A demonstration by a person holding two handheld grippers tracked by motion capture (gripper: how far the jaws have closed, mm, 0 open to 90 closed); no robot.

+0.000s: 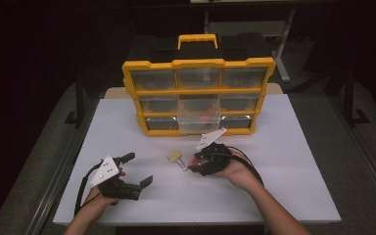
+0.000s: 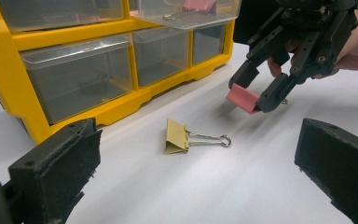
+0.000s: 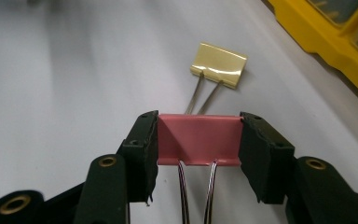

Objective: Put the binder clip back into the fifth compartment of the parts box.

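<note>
- Right gripper (image 3: 199, 140): the pink binder clip (image 3: 199, 142) is pinched across its width, just above the table (image 1: 293, 161).
- Step in hand: carrying; the open middle drawer (image 1: 199, 116), far of the gripper, is judged the goal.
- Left gripper (image 1: 138, 171): spread, idle, near left.
- Yellow binder clip (image 2: 177, 136): lying between the grippers, to be taken afterwards.

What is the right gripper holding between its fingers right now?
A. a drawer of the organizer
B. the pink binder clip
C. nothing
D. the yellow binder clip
B. In the right gripper view, the right gripper has its fingers pressed on both ends of the pink binder clip, while the yellow binder clip lies apart on the table.
</note>
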